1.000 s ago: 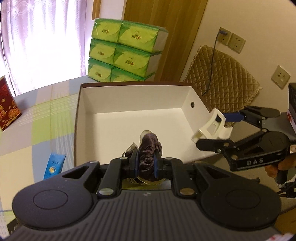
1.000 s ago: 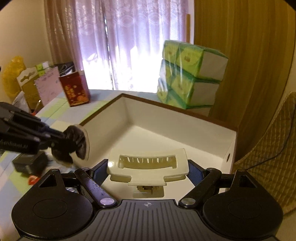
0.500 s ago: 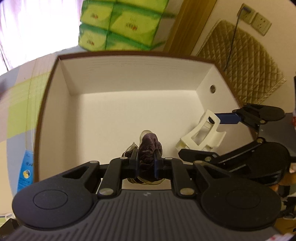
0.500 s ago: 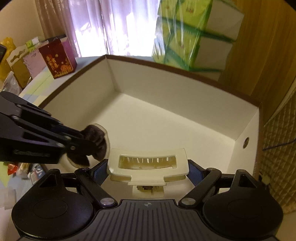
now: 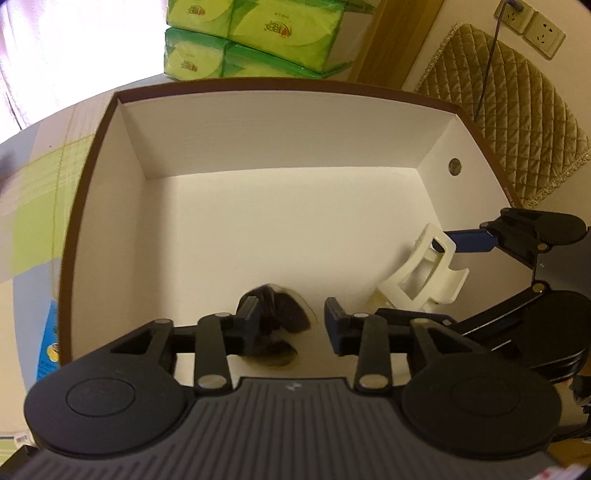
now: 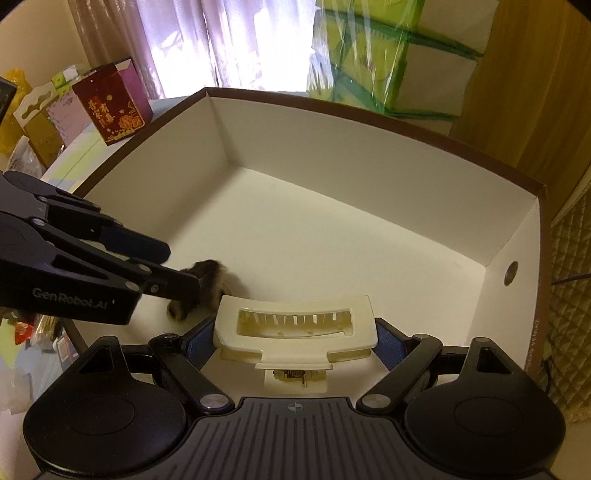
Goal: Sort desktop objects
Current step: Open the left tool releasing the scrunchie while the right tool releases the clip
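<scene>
- The left gripper (image 5: 291, 317) reaches down into the white-lined box (image 5: 280, 122), near its front wall; its jaws have just been opening and now stand apart.
- The dark wrapped object (image 5: 277, 317) lies between those jaws, against the left finger (image 5: 251, 314) and clear of the right one. It looks blurred, low over the box floor; whether it rests on the floor cannot be told.
- In the right wrist view the same dark object (image 6: 212, 280) sits at the tip of the left gripper (image 6: 177, 269), just left of the cream clip.
- The right gripper (image 6: 295, 332) has its jaws spread wide and pinching the cream plastic clip (image 6: 295, 321) by its two ends, with the clip lying crosswise between the blue pads.
- From the left wrist view that clip (image 5: 424, 273) hangs over the right side of the box floor, near the right wall.
- Green tissue packs (image 5: 255, 33) are stacked beyond the far wall, on the desk (image 5: 33, 192).
</scene>
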A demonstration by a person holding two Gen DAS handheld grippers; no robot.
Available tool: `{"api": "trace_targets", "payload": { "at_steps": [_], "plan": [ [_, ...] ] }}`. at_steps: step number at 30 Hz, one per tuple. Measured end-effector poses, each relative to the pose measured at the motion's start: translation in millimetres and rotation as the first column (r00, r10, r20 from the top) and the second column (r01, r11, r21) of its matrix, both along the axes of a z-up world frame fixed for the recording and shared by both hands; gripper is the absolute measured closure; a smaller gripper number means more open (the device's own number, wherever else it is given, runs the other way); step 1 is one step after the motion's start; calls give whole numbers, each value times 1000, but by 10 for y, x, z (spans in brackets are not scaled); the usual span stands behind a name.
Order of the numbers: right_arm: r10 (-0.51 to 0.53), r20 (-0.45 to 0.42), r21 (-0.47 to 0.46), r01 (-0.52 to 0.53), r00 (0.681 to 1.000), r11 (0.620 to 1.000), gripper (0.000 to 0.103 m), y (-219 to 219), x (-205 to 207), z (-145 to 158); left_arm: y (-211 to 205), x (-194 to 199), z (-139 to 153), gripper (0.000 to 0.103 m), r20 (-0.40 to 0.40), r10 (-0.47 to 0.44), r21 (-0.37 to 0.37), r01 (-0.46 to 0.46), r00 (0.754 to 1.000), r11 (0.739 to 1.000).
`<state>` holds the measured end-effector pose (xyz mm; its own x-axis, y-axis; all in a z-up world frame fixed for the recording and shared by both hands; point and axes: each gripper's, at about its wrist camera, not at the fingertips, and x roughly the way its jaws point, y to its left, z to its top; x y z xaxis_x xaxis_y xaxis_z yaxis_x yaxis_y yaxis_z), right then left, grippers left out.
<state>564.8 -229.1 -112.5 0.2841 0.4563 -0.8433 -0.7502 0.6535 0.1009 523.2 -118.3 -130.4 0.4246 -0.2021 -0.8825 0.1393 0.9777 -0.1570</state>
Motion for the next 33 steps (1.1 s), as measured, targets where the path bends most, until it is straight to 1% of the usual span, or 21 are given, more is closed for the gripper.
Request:
{"api": "trace_targets", "payload": {
  "at_steps": [2,6,10,12,13,16,17,19,23,30,33],
  "plan": [
    [2,-7,11,-2,1000,1000,19,-8,8,11,13,4,7,66,2,2,8,-2,1000,1000],
    [15,-11,21,-15,1000,1000,17,12,-10,17,51,-6,19,58,2,15,21,-15,1000,1000],
    [10,-5,31,-10,1000,999,6,-6,-31,41,76,-37,43,51,6,19,36,-19,1000,999],
    [4,-6,34,-4,1000,999,4,-20,-38,57,90,-60,61,43,8,15,41,-15,1000,999],
    [2,-10,31,-2,1000,1000,2,-27,-44,67,96,-73,71,41,10,13,44,-14,1000,999],
    [-7,-22,18,7,1000,1000,2,-59,-72,107,99,-119,94,34,12,-1,59,0,1000,998],
    [-8,-25,15,8,1000,1000,2,-73,-84,123,98,-135,102,30,12,-4,67,3,1000,998],
    [-9,-28,9,9,1000,1000,2,-99,-106,153,98,-162,118,27,12,-10,80,9,1000,997],
    [-12,-22,8,12,1000,1000,2,-136,-143,230,101,-190,152,17,-4,2,113,-1,1000,994],
    [-42,-6,29,42,999,999,2,-208,-227,384,109,-260,239,14,-8,28,139,-27,1000,990],
    [-60,-12,38,60,998,997,2,-244,-253,451,102,-310,294,13,-2,33,140,-32,999,990]
  ]
}}
